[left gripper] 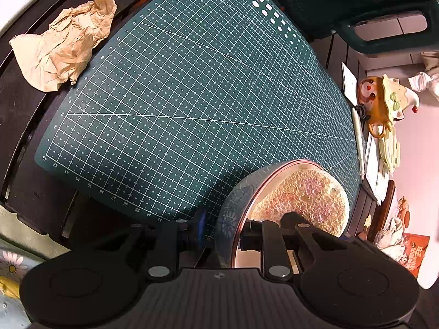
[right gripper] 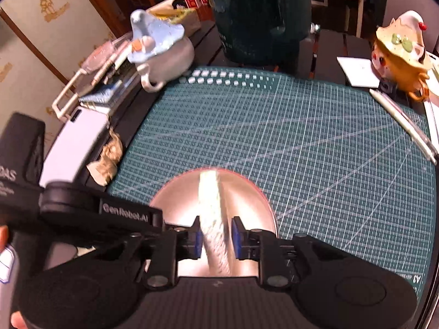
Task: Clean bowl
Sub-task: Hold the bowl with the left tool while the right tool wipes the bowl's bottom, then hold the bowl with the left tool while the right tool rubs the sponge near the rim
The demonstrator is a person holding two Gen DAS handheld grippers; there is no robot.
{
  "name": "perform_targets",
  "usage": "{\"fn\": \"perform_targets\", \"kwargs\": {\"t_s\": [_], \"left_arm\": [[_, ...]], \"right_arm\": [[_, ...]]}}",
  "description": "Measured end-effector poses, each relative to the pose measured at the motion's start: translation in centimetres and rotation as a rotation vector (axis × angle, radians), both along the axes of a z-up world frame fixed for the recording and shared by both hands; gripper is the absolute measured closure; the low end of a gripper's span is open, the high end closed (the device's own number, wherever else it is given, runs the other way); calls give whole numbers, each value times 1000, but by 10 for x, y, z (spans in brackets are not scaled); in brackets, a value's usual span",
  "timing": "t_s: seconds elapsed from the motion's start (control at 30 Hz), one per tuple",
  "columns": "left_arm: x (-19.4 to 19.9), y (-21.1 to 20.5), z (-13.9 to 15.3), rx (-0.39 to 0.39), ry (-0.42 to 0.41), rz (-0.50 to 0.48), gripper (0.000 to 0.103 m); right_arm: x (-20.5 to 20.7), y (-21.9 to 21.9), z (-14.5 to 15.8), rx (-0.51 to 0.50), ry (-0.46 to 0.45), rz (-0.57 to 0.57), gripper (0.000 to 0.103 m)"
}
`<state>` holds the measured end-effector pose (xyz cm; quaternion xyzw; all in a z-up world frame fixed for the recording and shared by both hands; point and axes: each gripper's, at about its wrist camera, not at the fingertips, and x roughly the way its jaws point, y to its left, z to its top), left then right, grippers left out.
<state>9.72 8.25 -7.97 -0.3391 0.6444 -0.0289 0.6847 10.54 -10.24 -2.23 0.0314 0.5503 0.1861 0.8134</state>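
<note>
The bowl (left gripper: 233, 205), grey-blue patterned outside with a reddish rim, is tilted on edge over the green cutting mat (left gripper: 178, 96). My left gripper (left gripper: 223, 235) is shut on its rim, one finger outside, one inside. A round yellow-pink sponge (left gripper: 304, 200) sits inside the bowl. In the right wrist view the bowl's pale inside (right gripper: 241, 200) lies just ahead, and my right gripper (right gripper: 215, 237) is shut on the sponge (right gripper: 212, 213), seen edge-on and pressed into the bowl. That view is motion-blurred.
A crumpled brown paper (left gripper: 63, 46) lies off the mat's far left corner. A clown-shaped ceramic pot (right gripper: 400, 54), pen (right gripper: 403, 126) and white card (right gripper: 359, 71) sit along the right edge. A white teapot (right gripper: 162, 52), phone (right gripper: 74, 148) and dark chair (right gripper: 260, 13) lie beyond.
</note>
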Motion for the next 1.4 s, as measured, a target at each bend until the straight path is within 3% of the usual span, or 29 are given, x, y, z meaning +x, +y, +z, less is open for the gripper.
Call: {"fn": "perform_targets", "kwargs": {"t_s": [0.07,0.23,0.27,0.33,0.43,0.57,0.63,0.87,1.0,1.17,1.4], "left_arm": [[1,-1,0,1,0,-1,81],[0,1,-1,3,-3,-3,81],[0,1,-1,3,-2,-3,81],[0,2,0,3,-2,-3,81],[0,3,0,2,-1,-1,81],[0,4,1,3,0,-1,81],[0,5,1,3,-1,-1,81],[1,2,0,-1,-1,2,80],[0,7,0,-3,-1,0,80],[-2,9,1,-1,-2,-1,80],[0,5,2,3,-2,-2,80]], "right_arm": [[-2,1,3,0,-17,-1,76],[5,2,3,10,-9,-17,77],[6,4,2,11,-1,-15,88],[6,5,2,9,2,-8,90],[-2,4,10,-1,-37,-19,91],[-18,-5,27,92,-113,-34,91],[-20,-4,28,88,-139,-51,90],[-16,12,2,-33,-115,-30,91],[-21,17,6,-173,-169,-11,91],[-37,20,25,-276,-250,17,91],[-38,10,36,-88,-250,5,90]]}}
